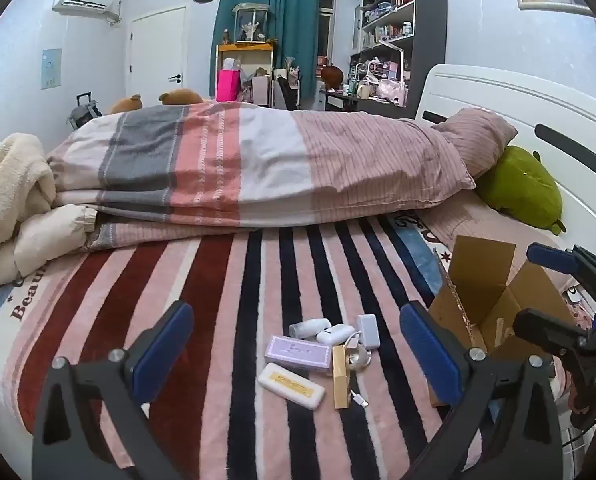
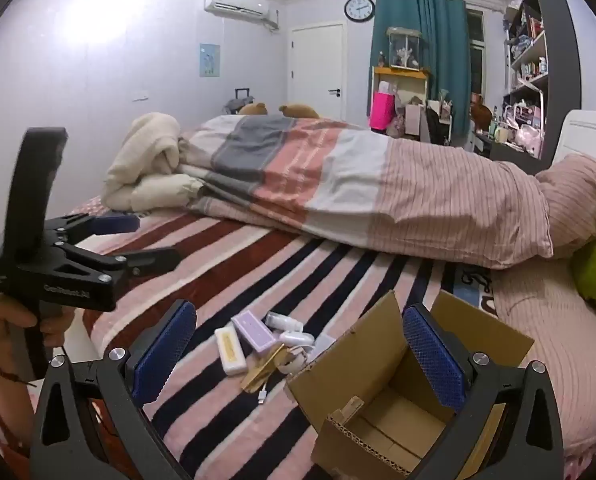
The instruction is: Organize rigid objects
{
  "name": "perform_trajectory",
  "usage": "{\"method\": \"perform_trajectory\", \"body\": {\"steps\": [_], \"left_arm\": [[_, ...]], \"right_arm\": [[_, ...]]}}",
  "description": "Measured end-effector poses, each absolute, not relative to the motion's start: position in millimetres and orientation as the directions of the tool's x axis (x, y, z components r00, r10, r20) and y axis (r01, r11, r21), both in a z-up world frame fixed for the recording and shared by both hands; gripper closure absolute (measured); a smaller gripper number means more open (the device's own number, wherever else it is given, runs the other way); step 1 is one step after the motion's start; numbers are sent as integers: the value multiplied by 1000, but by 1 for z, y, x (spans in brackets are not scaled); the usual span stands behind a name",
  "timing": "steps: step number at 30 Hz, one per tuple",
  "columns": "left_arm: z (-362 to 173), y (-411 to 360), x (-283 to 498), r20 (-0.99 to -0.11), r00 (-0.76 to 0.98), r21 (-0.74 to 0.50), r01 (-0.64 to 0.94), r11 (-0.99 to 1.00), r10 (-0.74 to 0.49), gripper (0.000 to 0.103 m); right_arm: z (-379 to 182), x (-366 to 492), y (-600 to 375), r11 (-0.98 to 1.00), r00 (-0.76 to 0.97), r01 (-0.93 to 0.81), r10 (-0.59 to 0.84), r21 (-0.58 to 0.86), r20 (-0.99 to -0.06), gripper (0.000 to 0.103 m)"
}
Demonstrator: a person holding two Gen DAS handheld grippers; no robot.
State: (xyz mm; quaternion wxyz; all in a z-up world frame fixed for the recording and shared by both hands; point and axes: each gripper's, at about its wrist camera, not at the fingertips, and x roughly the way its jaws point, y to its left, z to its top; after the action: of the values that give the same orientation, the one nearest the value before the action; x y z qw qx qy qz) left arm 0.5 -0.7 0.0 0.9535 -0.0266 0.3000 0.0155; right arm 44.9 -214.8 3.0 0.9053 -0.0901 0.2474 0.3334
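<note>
A small pile of rigid items lies on the striped blanket: a lilac box point(image 1: 298, 352) point(image 2: 254, 330), a white flat case point(image 1: 290, 385) point(image 2: 229, 350), a gold bar-shaped box point(image 1: 341, 376) point(image 2: 262, 368), white chargers point(image 1: 333, 333) point(image 2: 296, 338) and a cable. An open, empty cardboard box point(image 1: 485, 300) point(image 2: 381, 408) stands to their right. My left gripper point(image 1: 298, 356) is open and empty, with the pile between its fingers. My right gripper point(image 2: 298, 360) is open and empty over the box's left flap; it also shows in the left wrist view point(image 1: 553, 292). The left gripper shows in the right wrist view point(image 2: 134, 240).
A folded striped duvet point(image 1: 258, 168) runs across the bed behind the items. A cream blanket point(image 1: 14, 208) lies at the left, a green plush point(image 1: 521, 188) and a pink pillow by the white headboard point(image 1: 537, 104) at the right. The bed's near edge is below.
</note>
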Motion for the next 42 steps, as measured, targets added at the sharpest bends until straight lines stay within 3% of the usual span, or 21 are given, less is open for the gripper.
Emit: {"method": "perform_trajectory", "body": {"steps": [42], "left_arm": [[-7,9,-3,-580,814,-62,-77,995,27,0]], "right_arm": [[-2,47,-222,772,625,-629,572,92,-530,0]]}}
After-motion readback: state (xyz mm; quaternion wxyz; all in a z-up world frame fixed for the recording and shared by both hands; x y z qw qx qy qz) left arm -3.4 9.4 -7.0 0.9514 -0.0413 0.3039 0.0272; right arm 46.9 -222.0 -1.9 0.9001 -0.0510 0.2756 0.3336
